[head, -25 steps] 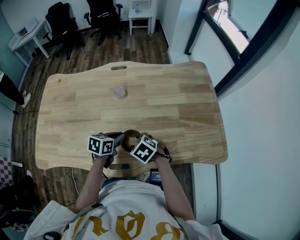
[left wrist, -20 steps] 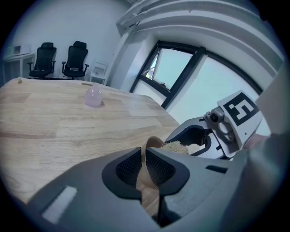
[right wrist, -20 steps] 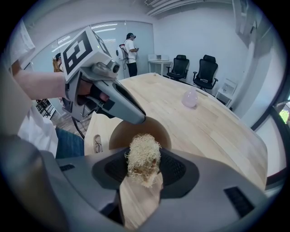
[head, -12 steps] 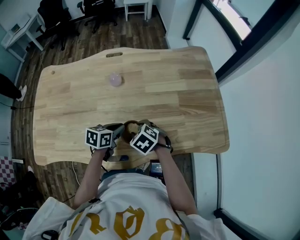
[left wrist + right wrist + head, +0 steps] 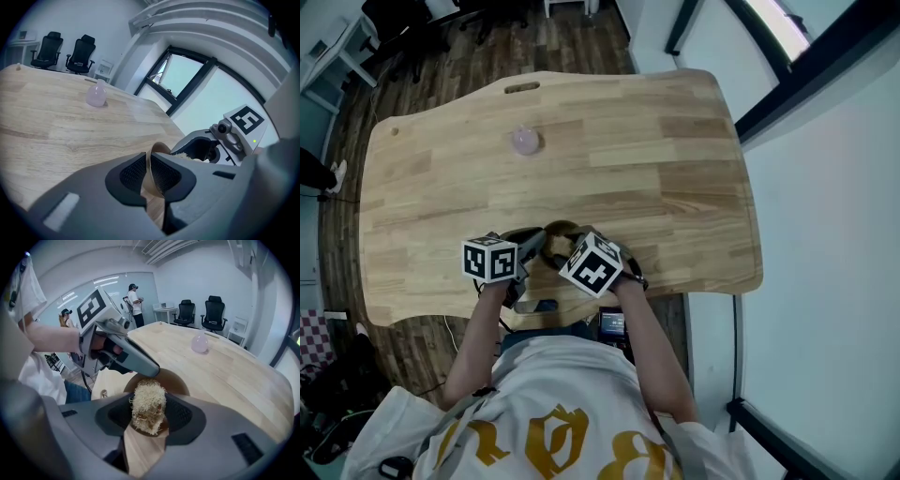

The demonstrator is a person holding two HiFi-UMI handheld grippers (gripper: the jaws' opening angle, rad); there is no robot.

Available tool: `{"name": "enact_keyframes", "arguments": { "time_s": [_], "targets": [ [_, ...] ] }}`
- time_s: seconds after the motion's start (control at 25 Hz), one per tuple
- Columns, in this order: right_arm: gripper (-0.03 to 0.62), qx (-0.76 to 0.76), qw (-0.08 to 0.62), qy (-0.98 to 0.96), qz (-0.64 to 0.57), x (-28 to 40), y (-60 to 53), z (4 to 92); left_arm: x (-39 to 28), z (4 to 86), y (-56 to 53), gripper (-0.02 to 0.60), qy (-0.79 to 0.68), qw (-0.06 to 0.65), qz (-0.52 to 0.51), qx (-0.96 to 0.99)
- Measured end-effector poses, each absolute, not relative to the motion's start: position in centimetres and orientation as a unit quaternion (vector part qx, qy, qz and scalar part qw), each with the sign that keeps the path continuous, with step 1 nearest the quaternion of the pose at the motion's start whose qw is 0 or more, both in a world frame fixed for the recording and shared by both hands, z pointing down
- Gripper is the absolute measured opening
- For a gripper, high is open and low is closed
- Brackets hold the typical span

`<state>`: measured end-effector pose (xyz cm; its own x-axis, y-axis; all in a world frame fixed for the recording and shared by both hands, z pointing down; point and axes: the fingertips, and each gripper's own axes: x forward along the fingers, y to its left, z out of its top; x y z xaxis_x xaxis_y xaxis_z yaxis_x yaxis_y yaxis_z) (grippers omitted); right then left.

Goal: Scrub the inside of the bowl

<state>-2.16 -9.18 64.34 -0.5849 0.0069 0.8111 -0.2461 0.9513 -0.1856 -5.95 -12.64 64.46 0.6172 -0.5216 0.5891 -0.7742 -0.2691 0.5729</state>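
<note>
A small brown wooden bowl [image 5: 560, 232] sits near the table's front edge. My left gripper [image 5: 536, 246] is shut on the bowl's rim [image 5: 158, 151], one pad inside the wall and one outside. My right gripper [image 5: 570, 249] is shut on a pale, fibrous scrubber [image 5: 148, 405], whose lower end sits down inside the bowl [image 5: 177, 380]. The left gripper [image 5: 125, 354] shows in the right gripper view, at the bowl's far left rim. Both marker cubes hide most of the bowl in the head view.
A small pink, translucent rounded object [image 5: 525, 141] stands alone far back on the wooden table [image 5: 675, 187]. Office chairs [image 5: 65, 49] and a white side table are on the floor beyond it. People stand far off to the left in the right gripper view.
Both grippers stay together at the bowl by the front edge. The head view has shifted, so the table sits higher in the picture. The right gripper's cube has moved slightly over the bowl.
</note>
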Motion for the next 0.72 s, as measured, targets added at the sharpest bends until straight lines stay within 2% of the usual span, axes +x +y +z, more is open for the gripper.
{"name": "enact_keyframes", "arguments": {
  "time_s": [0.2,0.44,0.72],
  "targets": [
    [0.183,0.041,0.466,-0.872,0.146,-1.5,-8.8,64.7,-5.8,65.1,-13.3,0.028,-0.406,0.458,0.13,0.78],
    [0.184,0.036,0.516,-0.847,0.125,-0.2,-9.0,65.9,-5.1,65.7,-13.6,0.028,-0.392,0.465,0.133,0.783],
    [0.184,0.116,0.524,-0.839,0.095,-0.1,-12.1,66.7,-5.5,66.8,-13.6,0.028,-0.391,0.47,0.142,0.778]
  ]
}}
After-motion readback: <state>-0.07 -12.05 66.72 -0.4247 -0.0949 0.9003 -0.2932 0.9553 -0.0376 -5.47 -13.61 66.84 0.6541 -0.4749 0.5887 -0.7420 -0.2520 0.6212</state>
